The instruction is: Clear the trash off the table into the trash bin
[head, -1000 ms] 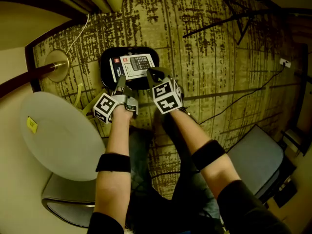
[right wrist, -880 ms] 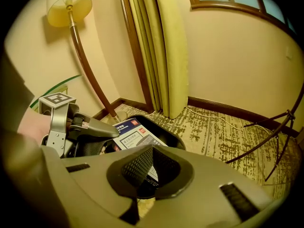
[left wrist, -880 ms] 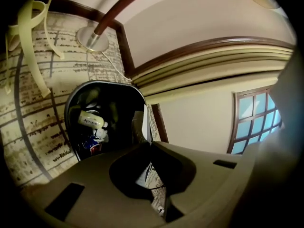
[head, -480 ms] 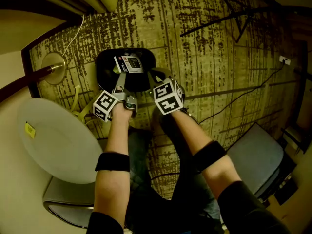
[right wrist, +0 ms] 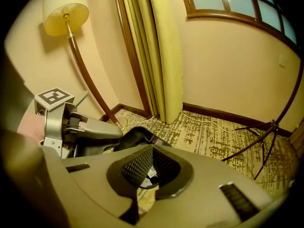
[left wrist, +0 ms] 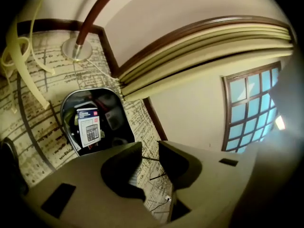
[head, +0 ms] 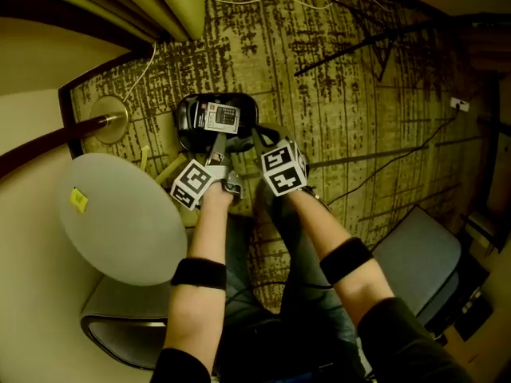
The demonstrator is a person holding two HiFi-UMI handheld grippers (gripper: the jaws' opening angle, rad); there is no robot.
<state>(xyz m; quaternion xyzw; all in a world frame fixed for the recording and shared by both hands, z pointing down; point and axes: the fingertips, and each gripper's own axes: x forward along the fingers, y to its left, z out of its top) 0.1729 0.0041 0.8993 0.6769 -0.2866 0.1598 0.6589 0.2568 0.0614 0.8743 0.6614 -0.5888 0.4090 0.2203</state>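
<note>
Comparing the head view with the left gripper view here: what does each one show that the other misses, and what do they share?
Only the head view: the round table with a yellow note on it, a grey chair, tripod legs on the carpet. Only the left gripper view: a window with blue panes. Both: the trash bin holding a calculator box, the lamp base and the curtain.
</note>
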